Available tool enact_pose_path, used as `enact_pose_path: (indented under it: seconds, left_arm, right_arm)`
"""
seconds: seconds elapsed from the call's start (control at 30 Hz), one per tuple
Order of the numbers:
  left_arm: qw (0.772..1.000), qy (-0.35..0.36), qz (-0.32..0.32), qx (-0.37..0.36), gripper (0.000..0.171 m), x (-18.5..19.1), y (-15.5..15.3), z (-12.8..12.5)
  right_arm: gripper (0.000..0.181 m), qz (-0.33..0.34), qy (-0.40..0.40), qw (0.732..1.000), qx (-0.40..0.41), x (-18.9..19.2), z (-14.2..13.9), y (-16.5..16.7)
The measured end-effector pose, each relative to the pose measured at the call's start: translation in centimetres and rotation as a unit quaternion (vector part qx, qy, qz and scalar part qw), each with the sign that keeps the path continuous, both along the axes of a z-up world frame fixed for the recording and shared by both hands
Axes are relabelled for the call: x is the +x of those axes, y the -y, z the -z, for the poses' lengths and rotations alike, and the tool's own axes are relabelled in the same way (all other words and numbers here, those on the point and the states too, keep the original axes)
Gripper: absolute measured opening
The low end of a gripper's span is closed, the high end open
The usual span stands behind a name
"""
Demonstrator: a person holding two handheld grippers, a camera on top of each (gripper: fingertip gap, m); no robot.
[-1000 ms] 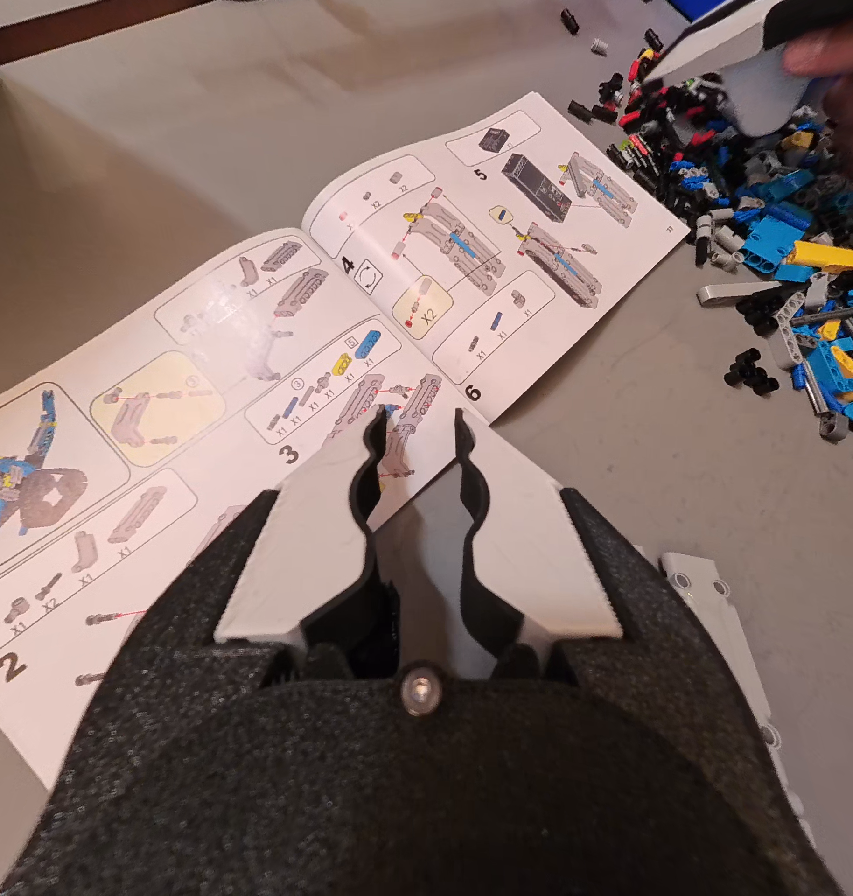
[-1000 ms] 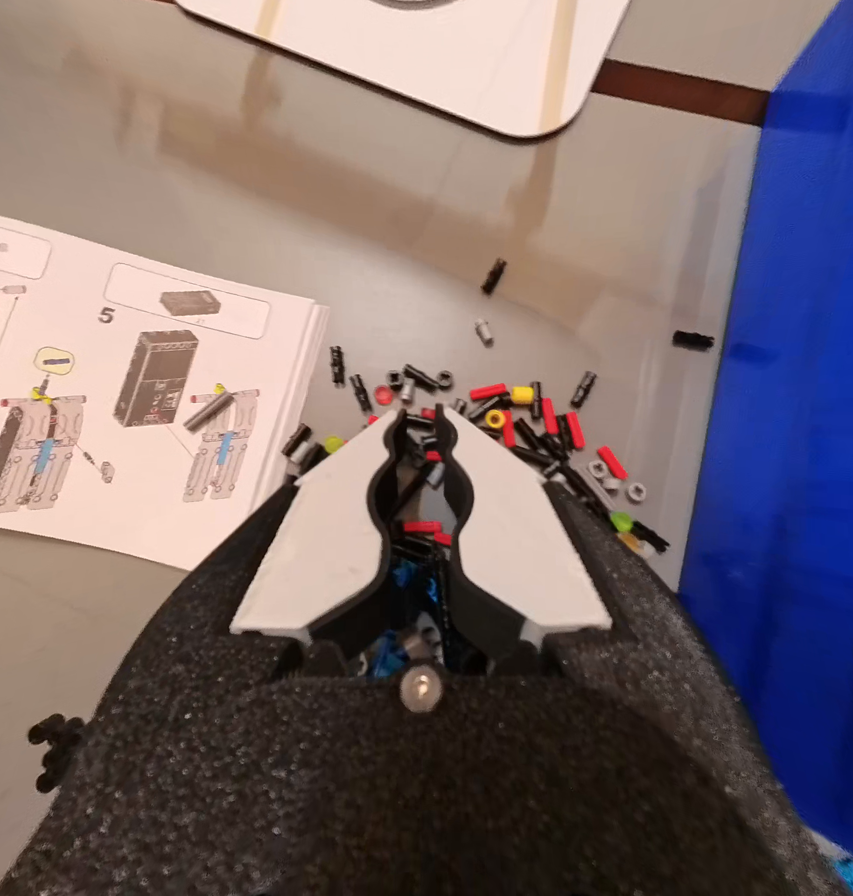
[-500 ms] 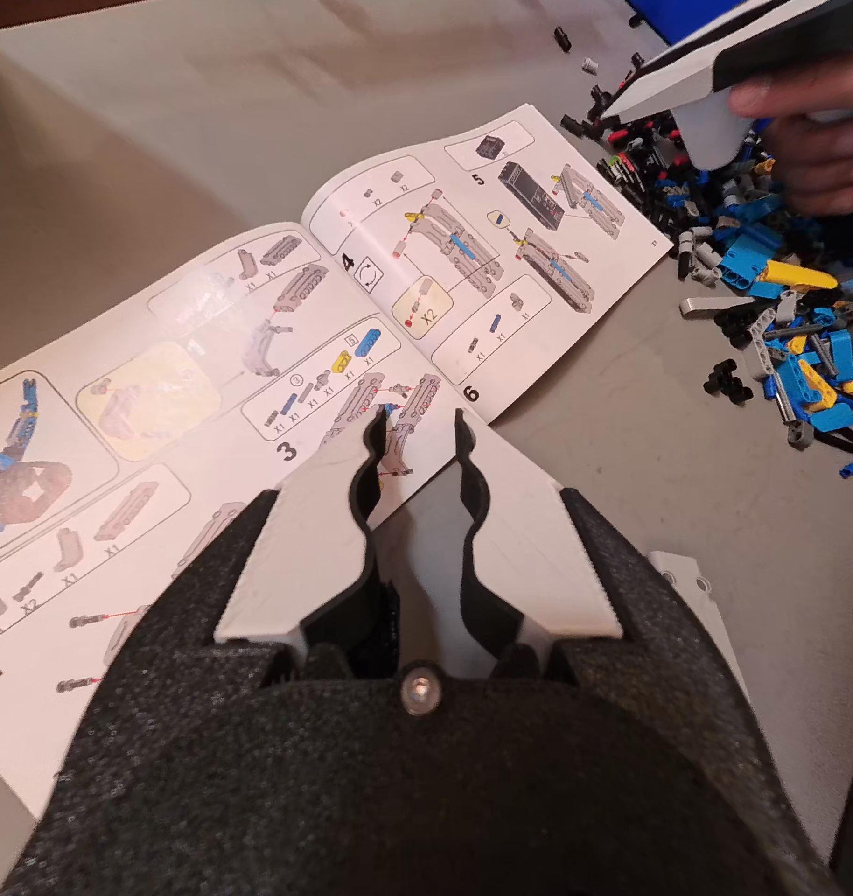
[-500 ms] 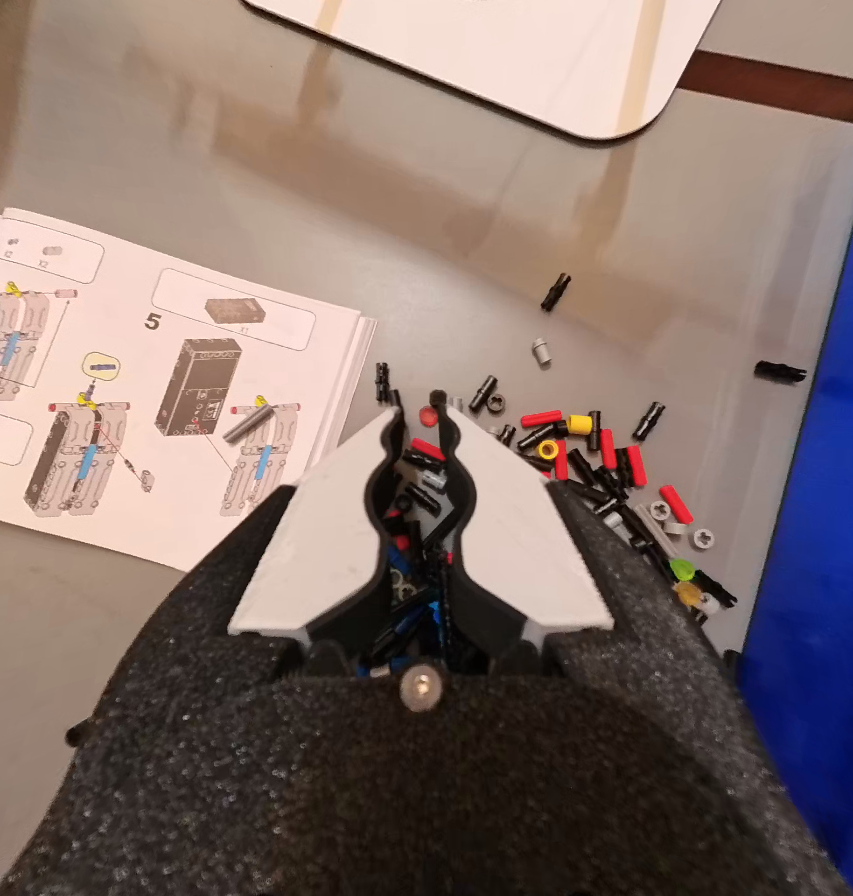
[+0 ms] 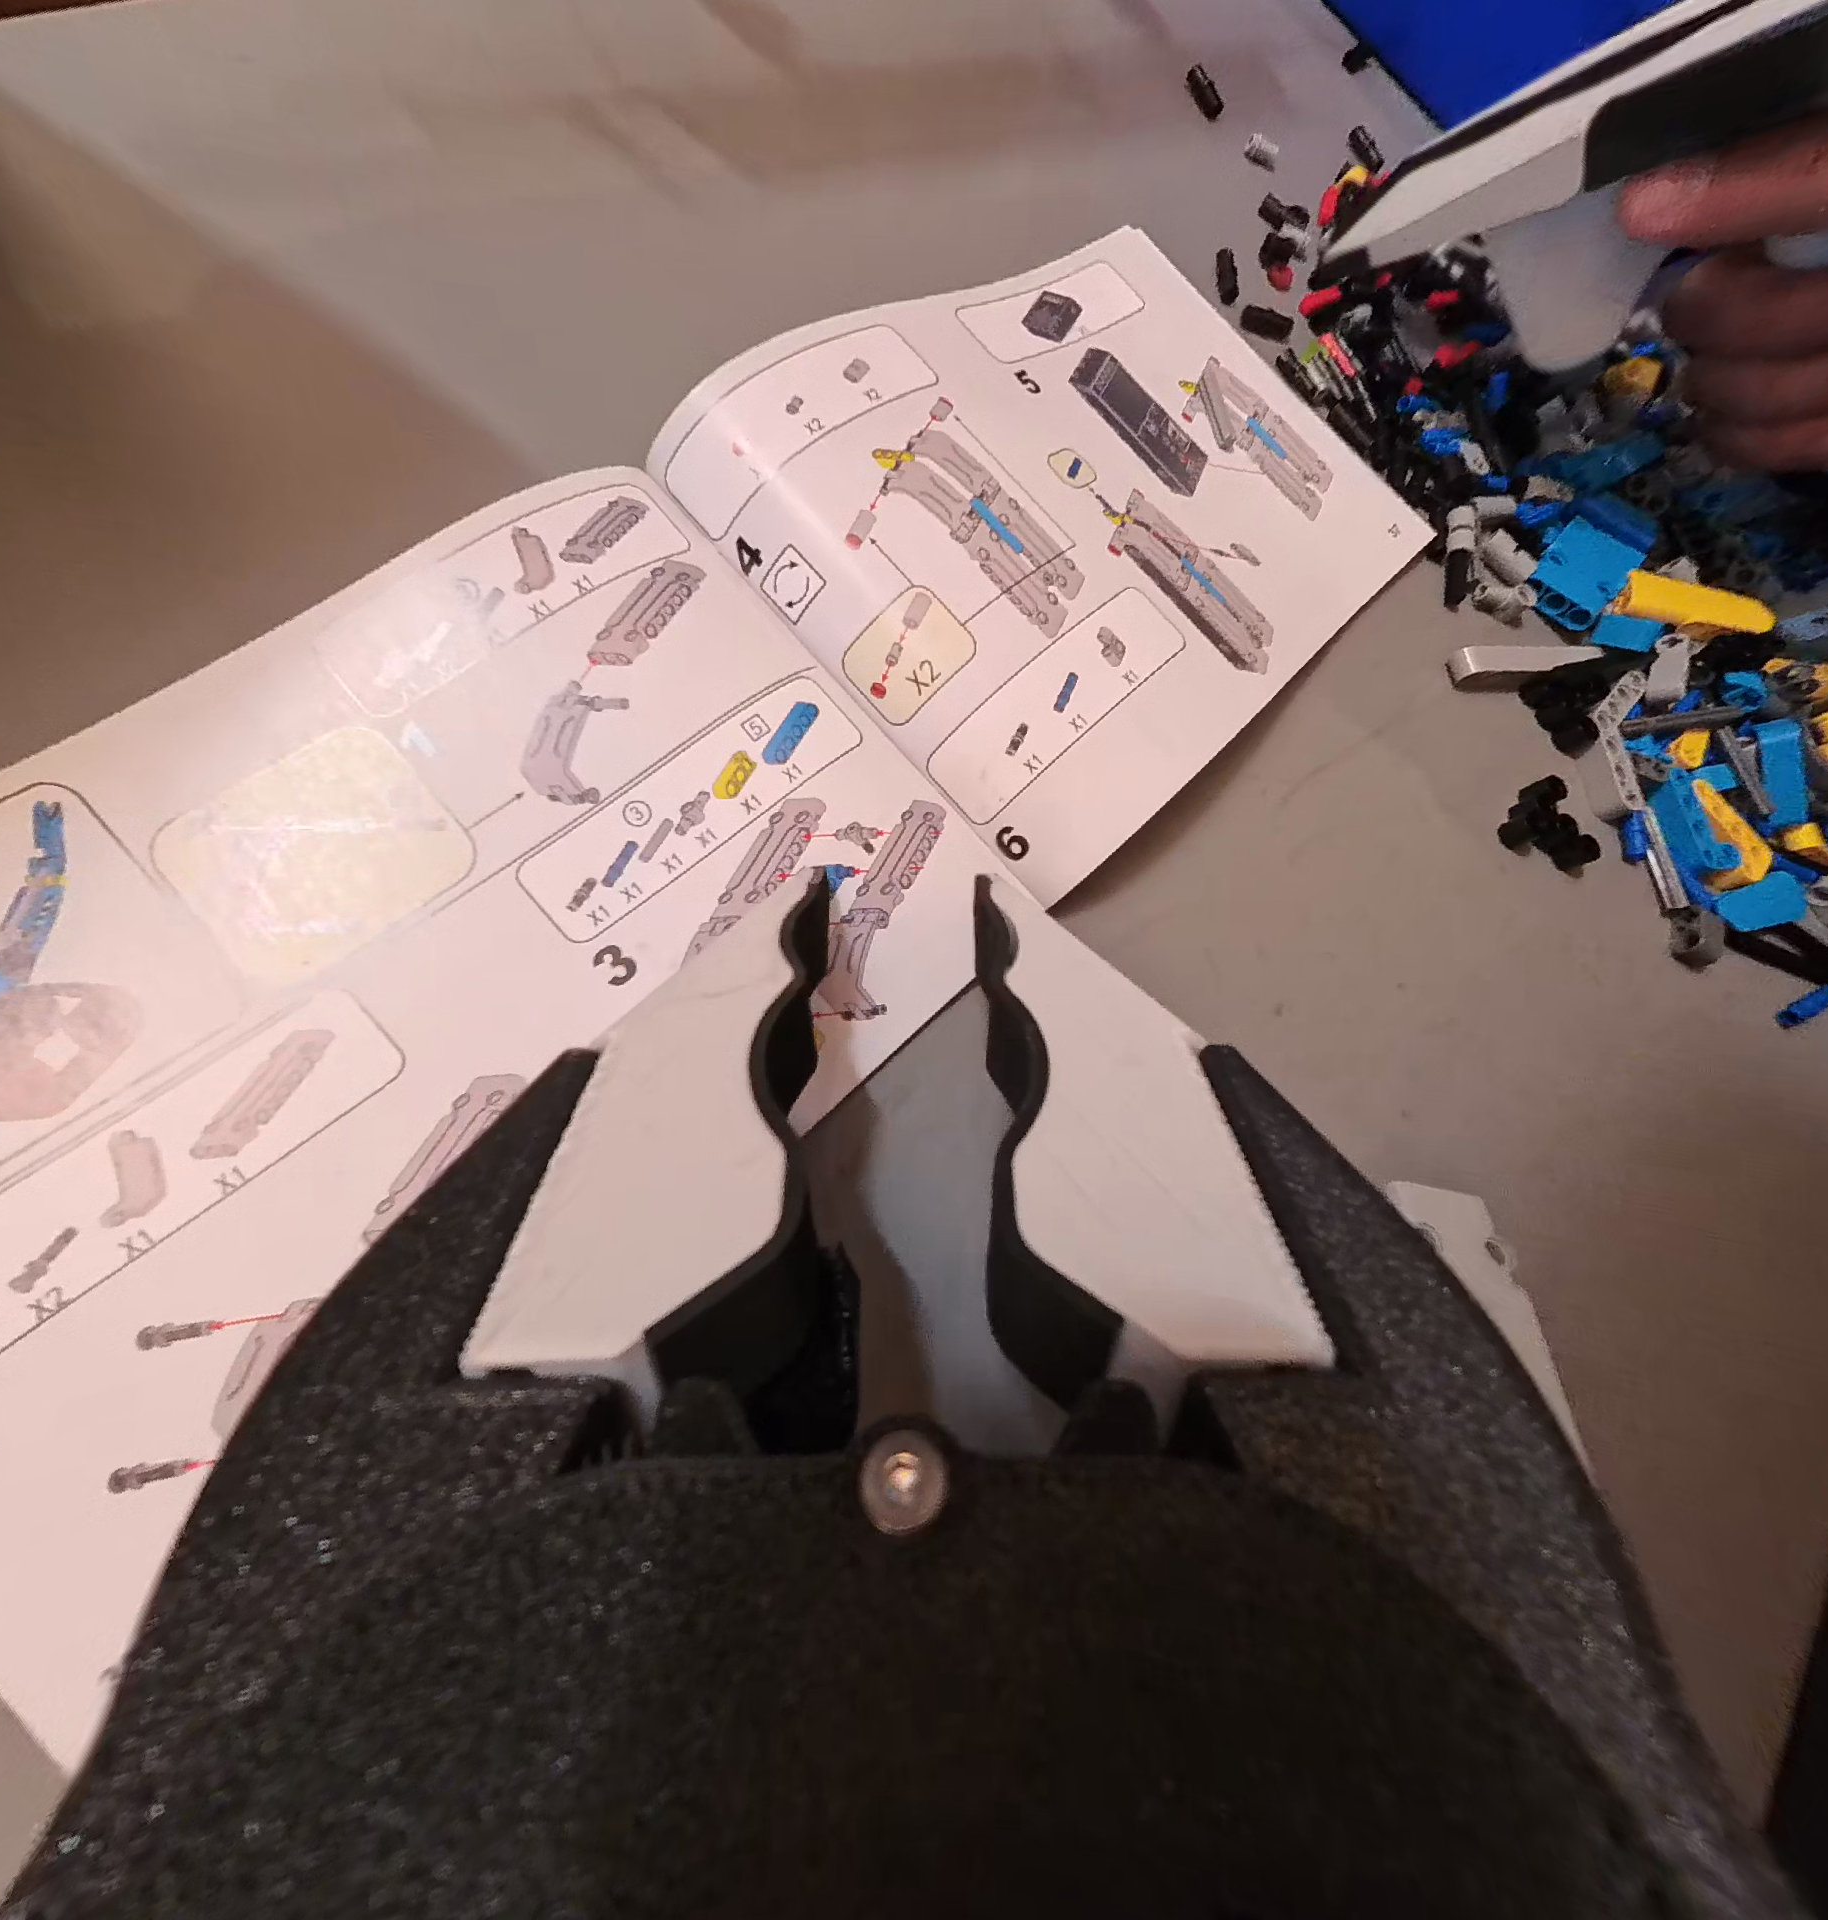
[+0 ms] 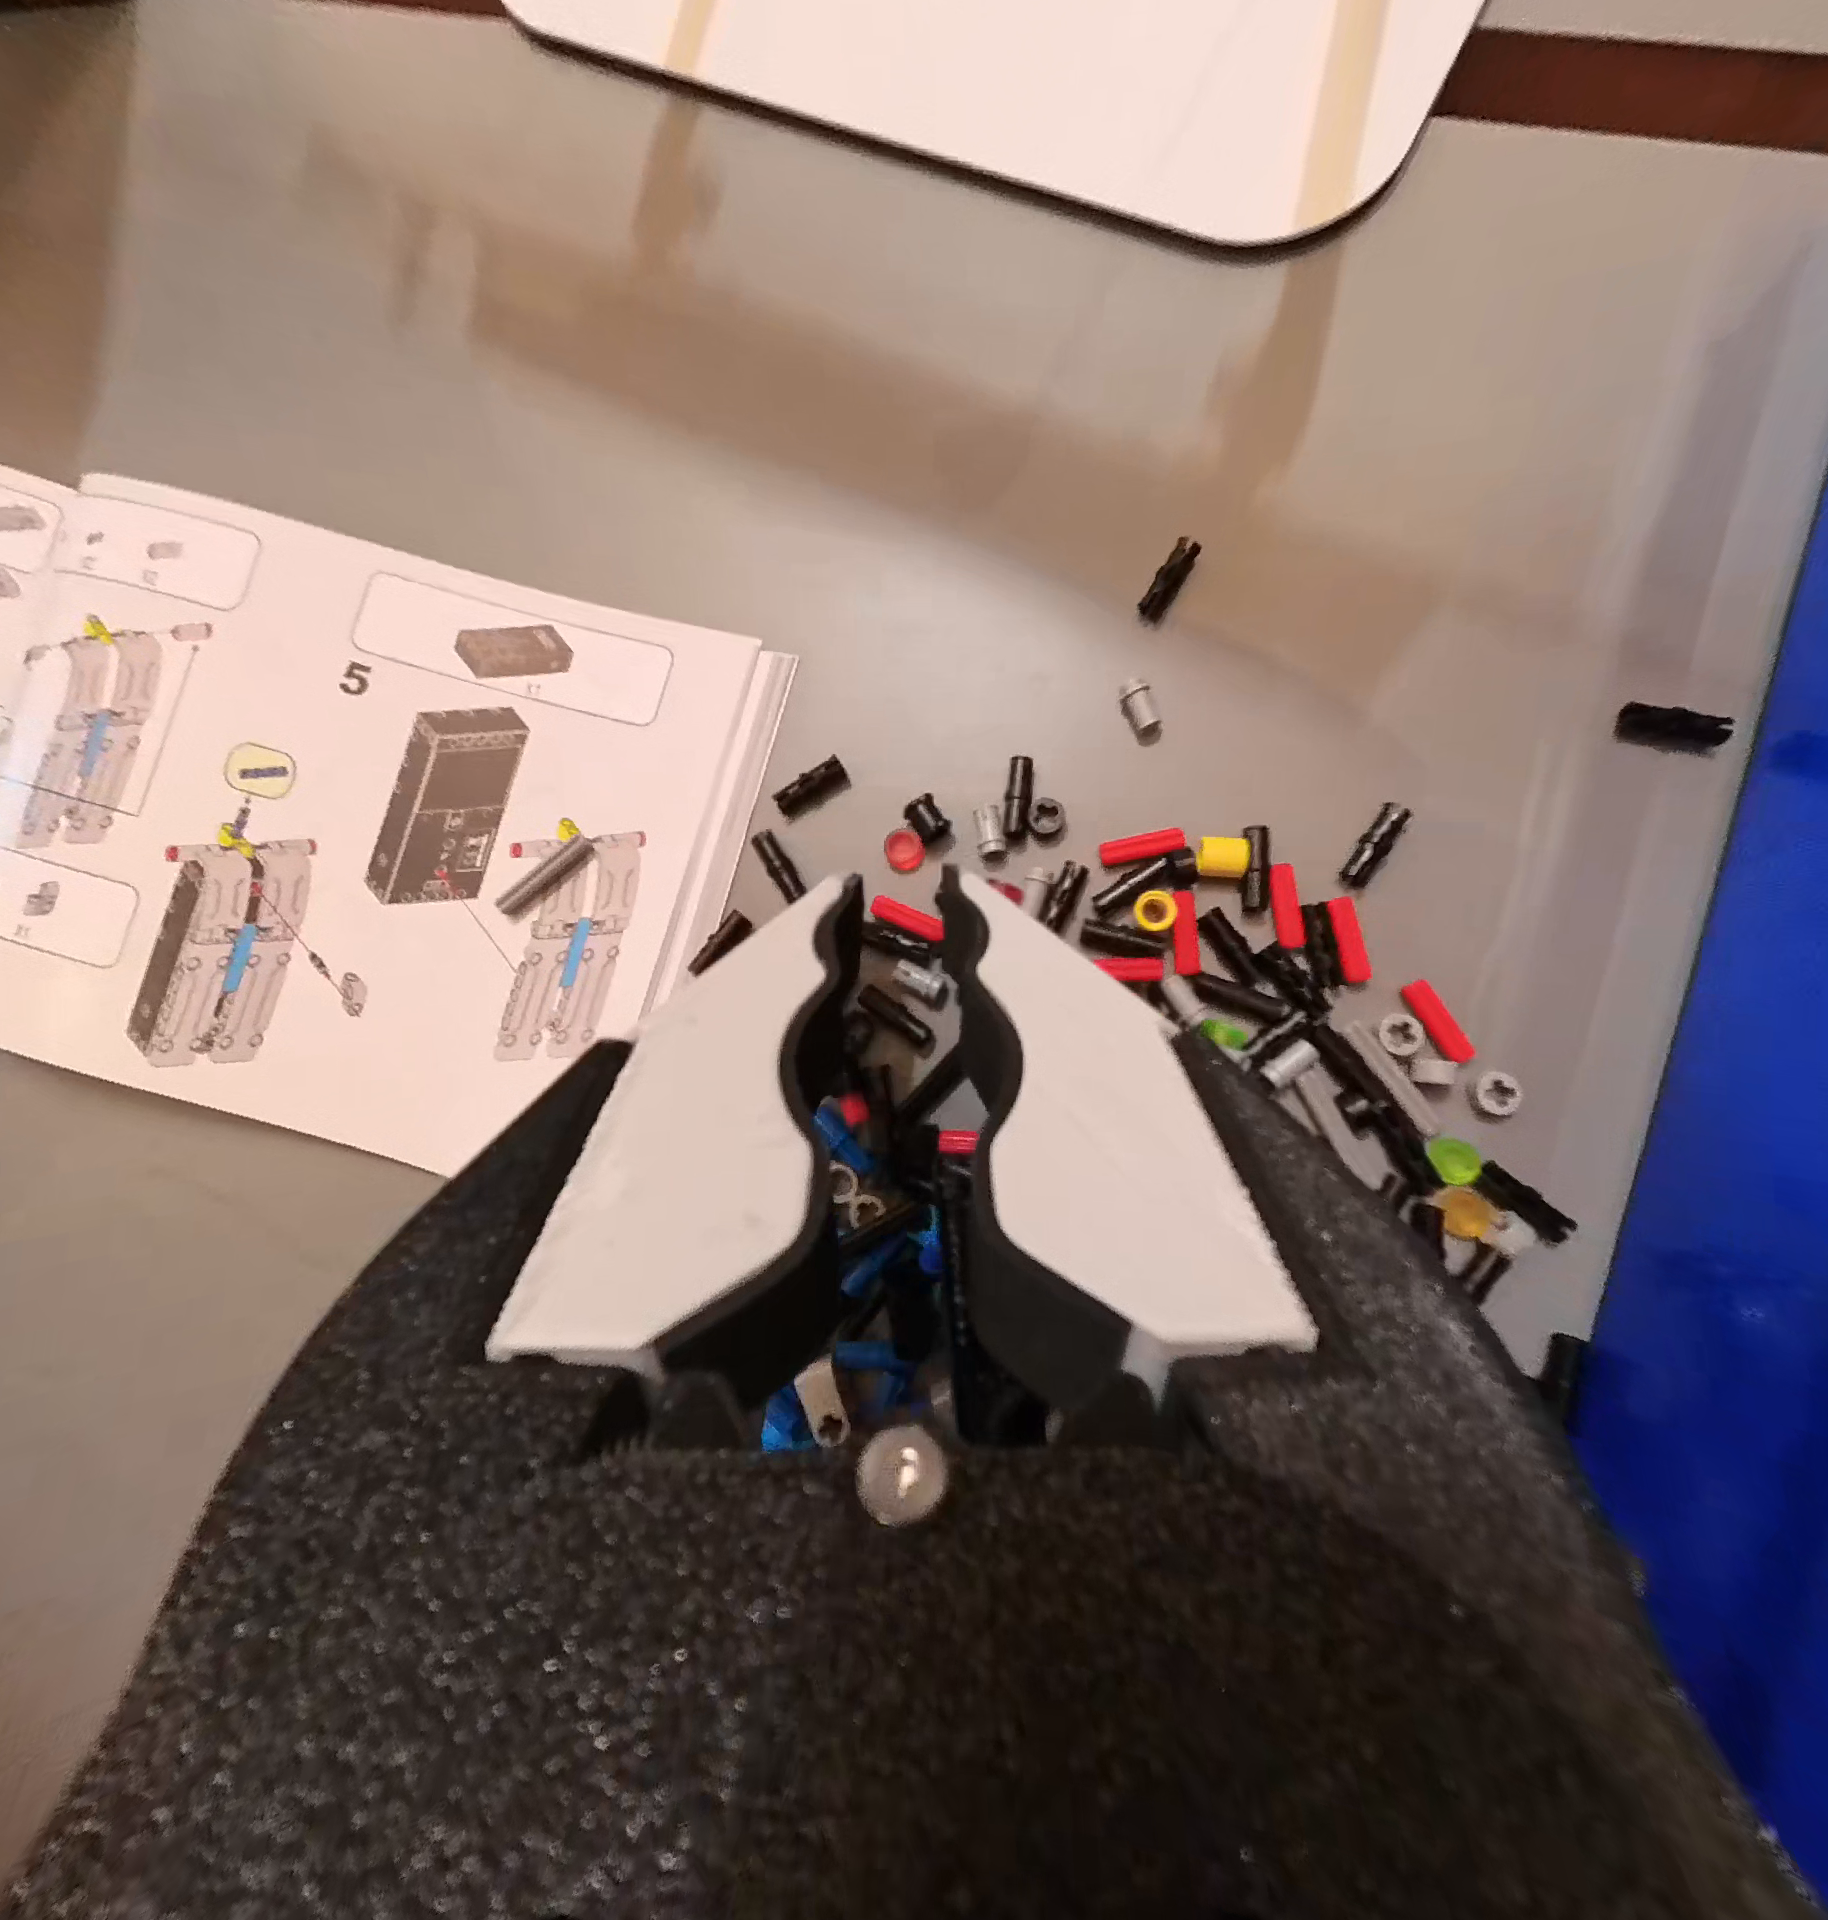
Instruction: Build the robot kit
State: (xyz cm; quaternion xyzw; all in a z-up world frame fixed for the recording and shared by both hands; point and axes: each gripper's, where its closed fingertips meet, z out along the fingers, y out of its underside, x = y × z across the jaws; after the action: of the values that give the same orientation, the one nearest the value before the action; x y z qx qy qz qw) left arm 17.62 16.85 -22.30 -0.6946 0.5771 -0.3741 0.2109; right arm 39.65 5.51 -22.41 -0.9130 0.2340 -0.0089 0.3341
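Both tools spread (empty): left tool (image 5: 897, 894) over booklet (image 5: 681, 665), right tool (image 6: 897, 888) over loose pins (image 6: 1190, 914).

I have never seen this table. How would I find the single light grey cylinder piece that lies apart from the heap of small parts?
In the right wrist view, start at the blue wall on the right and the heap of black and red pins beside it. Just beyond the heap, on bare grey table, lies the grey cylinder. Its nearest loose neighbours are black pins; it alone is pale and stubby.
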Motion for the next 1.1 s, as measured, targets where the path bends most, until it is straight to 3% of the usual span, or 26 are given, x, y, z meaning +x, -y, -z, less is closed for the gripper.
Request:
enact_pose_path:
  seconds: [0.83, 0.9, 0.97, 1.03, 1.1]
  left_arm:
    - [1.000, 0.003, 0.001, -0.012, 0.027, 0.0, 0.0, 0.0]
    - [1.000, 0.003, 0.001, -0.012, 0.027, 0.0, 0.0, 0.0]
    - [1.000, 0.003, 0.001, -0.014, 0.027, 0.0, 0.0, 0.0]
    - [1.000, 0.003, 0.001, -0.016, 0.027, 0.0, 0.0, 0.0]
    - [1.000, 0.003, 0.001, -0.017, 0.027, 0.0, 0.0, 0.0]
  right_arm:
    - [0.005, -0.025, 0.047, 0.998, -0.028, -0.4, 0.5, -1.0]
    - [0.006, -0.075, 0.034, 0.997, -0.009, -2.2, -0.5, -1.1]
    - [0.006, -0.210, 0.005, 0.977, 0.024, -7.5, -1.9, -1.2]
    - [0.006, -0.387, -0.057, 0.919, 0.042, -15.7, -2.4, 0.1]
    - [0.006, -0.468, -0.093, 0.879, -0.002, -20.3, -1.1, 1.1]
